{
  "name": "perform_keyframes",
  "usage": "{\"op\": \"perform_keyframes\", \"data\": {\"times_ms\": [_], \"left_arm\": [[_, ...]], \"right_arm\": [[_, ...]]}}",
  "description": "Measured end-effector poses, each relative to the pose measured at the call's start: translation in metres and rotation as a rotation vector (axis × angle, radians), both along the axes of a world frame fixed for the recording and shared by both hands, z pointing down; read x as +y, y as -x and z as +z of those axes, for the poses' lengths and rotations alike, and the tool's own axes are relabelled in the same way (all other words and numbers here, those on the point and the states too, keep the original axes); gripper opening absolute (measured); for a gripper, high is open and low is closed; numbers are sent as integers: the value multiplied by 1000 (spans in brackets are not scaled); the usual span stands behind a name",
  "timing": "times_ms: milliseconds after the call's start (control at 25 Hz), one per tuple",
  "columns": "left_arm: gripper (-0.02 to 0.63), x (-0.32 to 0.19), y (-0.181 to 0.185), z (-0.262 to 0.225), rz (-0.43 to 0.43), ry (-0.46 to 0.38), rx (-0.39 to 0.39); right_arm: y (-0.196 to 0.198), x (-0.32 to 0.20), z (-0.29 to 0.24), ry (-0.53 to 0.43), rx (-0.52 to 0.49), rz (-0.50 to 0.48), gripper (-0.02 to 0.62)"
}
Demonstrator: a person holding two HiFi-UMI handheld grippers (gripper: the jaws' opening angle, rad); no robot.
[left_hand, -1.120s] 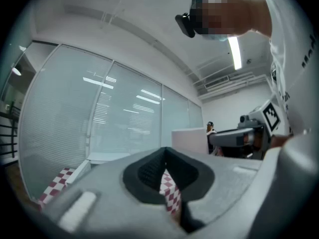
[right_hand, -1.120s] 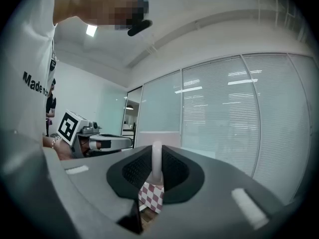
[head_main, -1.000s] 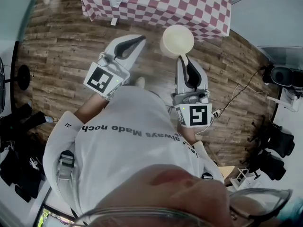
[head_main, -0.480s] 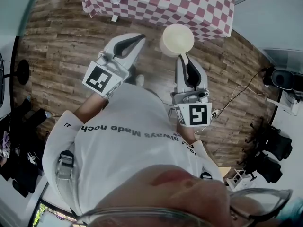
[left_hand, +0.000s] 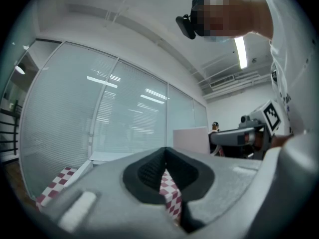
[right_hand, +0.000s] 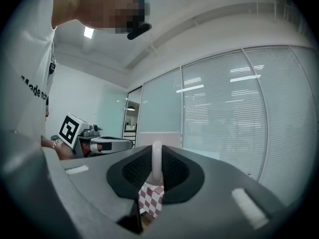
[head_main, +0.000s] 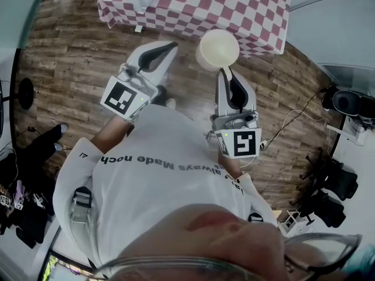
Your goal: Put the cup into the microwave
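At left: left gripper (head_main: 170, 45), jaws together with nothing between them, above the wood floor (head_main: 70, 51). At right: right gripper (head_main: 225, 70), jaws clamped on the rim of the cup (head_main: 218, 47), mouth up, near the checkered worktop (head_main: 193, 4).

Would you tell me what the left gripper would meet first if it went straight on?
Probably the red-and-white checked tablecloth, which shows right past the closed tips of the left gripper; depth is unclear.
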State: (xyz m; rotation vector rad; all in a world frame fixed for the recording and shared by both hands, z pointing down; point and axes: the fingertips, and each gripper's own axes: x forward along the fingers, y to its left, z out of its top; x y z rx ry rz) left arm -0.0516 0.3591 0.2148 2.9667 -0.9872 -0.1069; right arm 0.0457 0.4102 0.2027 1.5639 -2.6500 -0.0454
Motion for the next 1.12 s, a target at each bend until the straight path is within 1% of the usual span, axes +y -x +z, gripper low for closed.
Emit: {"op": "perform_keyframes", "data": {"times_ms": [440, 720, 920, 1120], "left_arm": [[3, -98, 26, -8, 8, -15, 4], [3, -161, 58, -7, 8, -14, 14], [3, -197, 78, -7, 10, -21, 17], [3, -222, 82, -3, 22, -6, 14]], "right_arm": [[27, -102, -4, -6, 0, -5, 40], [60, -166, -5, -12, 11, -7, 40], [77, -203, -5, -23, 13, 4, 40], [82, -228, -2, -13, 4, 20, 40]]}}
